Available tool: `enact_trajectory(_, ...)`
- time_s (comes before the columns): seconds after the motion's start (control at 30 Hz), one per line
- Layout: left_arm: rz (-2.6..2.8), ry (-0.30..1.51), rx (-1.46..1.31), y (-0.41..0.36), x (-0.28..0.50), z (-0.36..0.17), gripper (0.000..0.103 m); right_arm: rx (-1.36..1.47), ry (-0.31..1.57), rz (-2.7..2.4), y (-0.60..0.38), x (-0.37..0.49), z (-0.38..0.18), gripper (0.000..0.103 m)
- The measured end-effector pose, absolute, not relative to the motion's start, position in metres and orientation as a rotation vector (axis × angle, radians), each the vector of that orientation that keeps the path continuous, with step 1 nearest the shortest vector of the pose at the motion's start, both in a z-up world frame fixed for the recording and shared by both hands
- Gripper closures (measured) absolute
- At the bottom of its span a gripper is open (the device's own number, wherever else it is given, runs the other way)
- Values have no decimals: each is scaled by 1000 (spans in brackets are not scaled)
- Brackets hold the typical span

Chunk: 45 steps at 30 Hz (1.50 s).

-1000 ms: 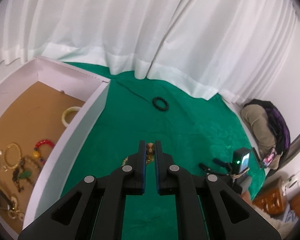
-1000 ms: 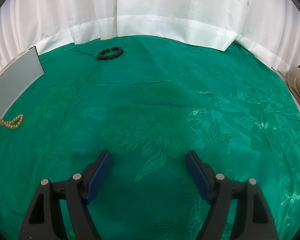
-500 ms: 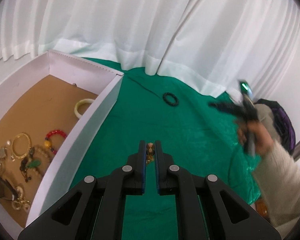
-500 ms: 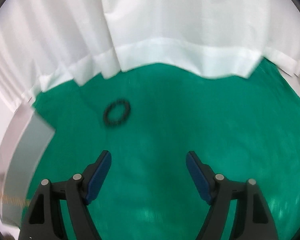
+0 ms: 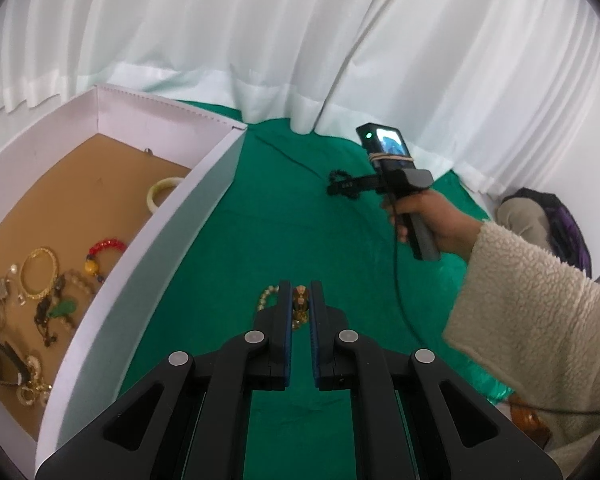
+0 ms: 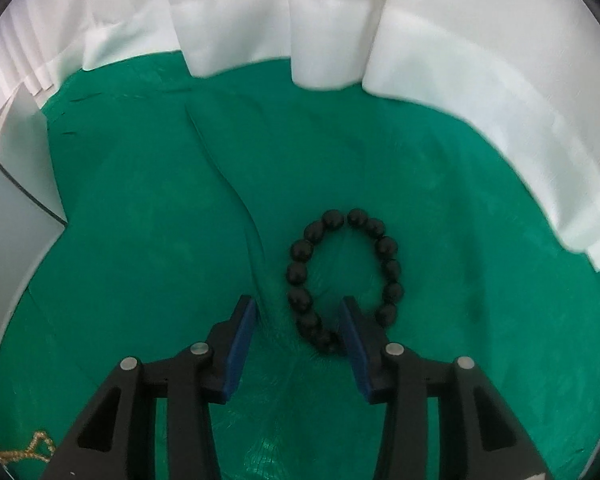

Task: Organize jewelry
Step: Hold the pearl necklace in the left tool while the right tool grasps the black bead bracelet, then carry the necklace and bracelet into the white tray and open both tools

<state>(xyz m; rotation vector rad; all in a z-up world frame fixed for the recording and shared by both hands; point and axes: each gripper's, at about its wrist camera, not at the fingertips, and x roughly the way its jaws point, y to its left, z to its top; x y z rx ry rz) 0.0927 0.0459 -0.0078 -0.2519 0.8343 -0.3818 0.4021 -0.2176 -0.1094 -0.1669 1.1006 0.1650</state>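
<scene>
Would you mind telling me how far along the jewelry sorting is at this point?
Mostly done: the white box already holds several pieces, including a pale bangle and a red bead bracelet. In hand: the left gripper is shut on a gold beaded piece, and the right gripper is closing around the near side of the black bead bracelet on the green cloth. Left: both go into the box.

Soft even daylight, fisheye-bent edges (slight blur)

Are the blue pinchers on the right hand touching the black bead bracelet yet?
Cannot tell. In the right wrist view the closing right gripper straddles the near side of the black bead bracelet; one pad overlaps the beads, but neither contact nor gap shows plainly.
</scene>
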Motion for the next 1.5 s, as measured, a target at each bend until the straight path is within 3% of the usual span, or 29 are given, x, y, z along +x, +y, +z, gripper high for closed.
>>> enact_trajectory(0.1, -378, 835, -250, 44, 91, -7, 98, -117, 1112, 159, -230, 398, -107, 90)
enact_trajectory(0.57, -424, 805, -275, 45, 81, 14, 98, 178, 1010, 283, -302, 324, -58, 90)
enact_trajectory(1.03, -514, 775, -339, 55, 74, 48, 98, 325, 958, 411, -295, 287, -25, 90)
enact_trajectory(1.5, -610, 636, -384, 94, 56, 138, 98, 337, 879, 592, -241, 252, 44, 90)
